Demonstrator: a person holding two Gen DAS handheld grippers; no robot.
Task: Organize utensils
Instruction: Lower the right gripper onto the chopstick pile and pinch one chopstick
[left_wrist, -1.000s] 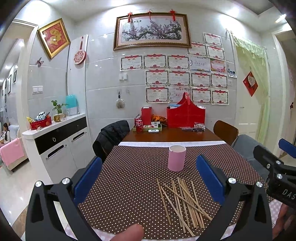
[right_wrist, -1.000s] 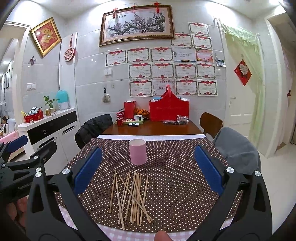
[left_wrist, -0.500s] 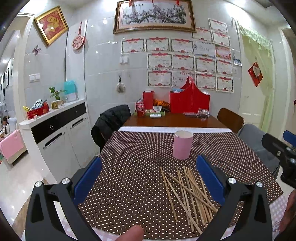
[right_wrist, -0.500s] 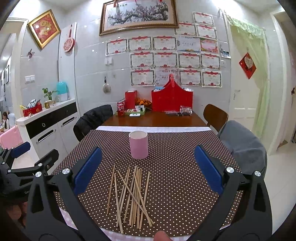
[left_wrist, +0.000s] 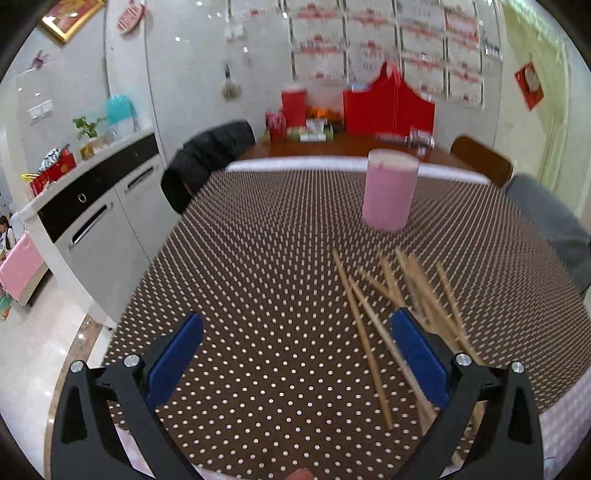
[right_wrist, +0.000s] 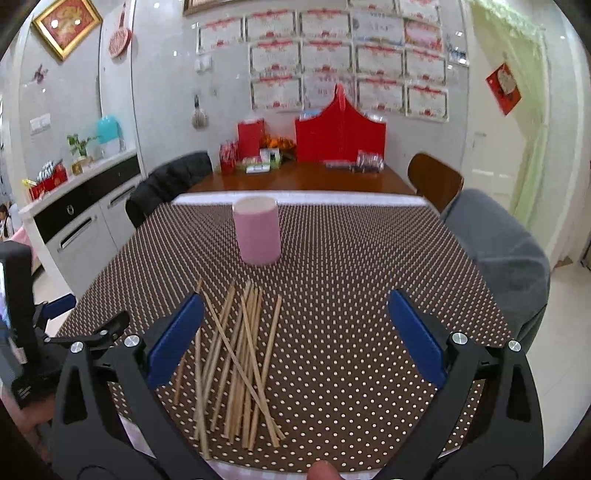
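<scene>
Motion blur is smearing the left wrist view: the pink cup (left_wrist: 388, 192) is showing soft edges, and the loose chopsticks (left_wrist: 373, 325) are streaking so they cannot be counted there. The left gripper's (left_wrist: 295, 350) right finger (left_wrist: 419, 356) is covering several of their near ends. In the right wrist view, the right gripper's (right_wrist: 293, 334) left finger (right_wrist: 175, 338) is hiding part of the leftmost sticks. The wall certificates (right_wrist: 325, 61) are appearing too small to read. A fingertip (right_wrist: 322, 469) is being cut off by the bottom edge.
</scene>
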